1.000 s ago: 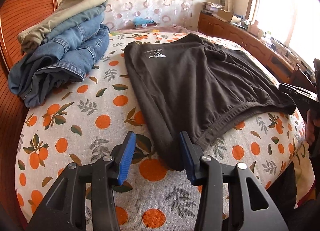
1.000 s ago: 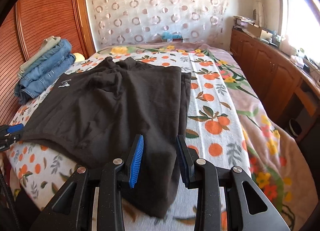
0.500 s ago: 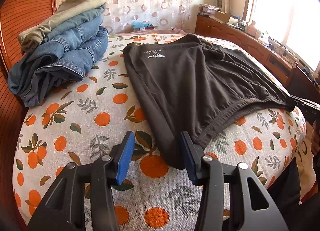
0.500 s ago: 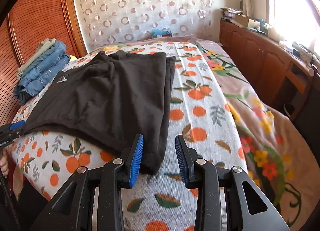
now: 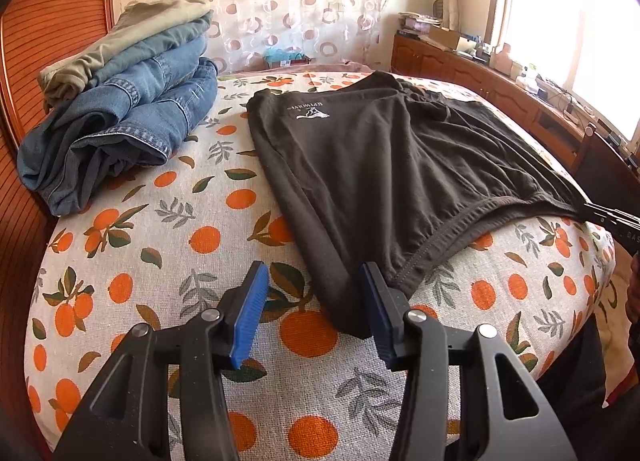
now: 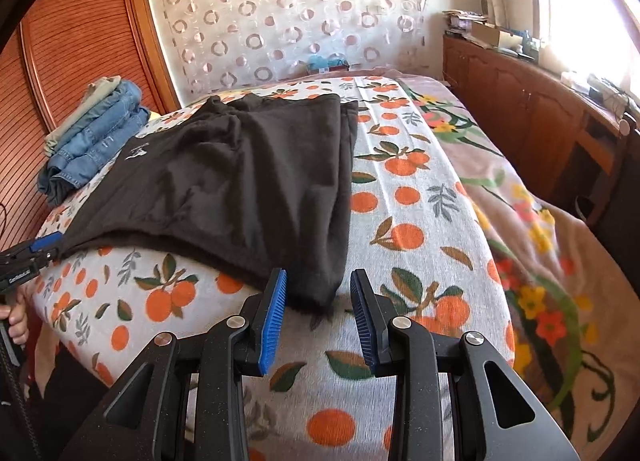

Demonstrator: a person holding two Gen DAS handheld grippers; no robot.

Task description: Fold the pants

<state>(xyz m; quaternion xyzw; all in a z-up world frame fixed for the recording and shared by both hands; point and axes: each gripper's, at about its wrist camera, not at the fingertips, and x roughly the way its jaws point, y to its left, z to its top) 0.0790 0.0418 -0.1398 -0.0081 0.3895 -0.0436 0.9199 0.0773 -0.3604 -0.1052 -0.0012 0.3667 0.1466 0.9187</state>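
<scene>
Bedroom: bed (image 6: 416,221), folded clothes (image 5: 120,109)

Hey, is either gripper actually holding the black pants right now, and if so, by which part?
Nothing is held. The left gripper and right gripper are both open, each with a near corner of the black pants between its fingers, not clamped.

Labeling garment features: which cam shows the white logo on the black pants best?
Left wrist: the white logo on the black pants is large, lettering visible. Right wrist shows only a small white smudge at the left edge.
</scene>
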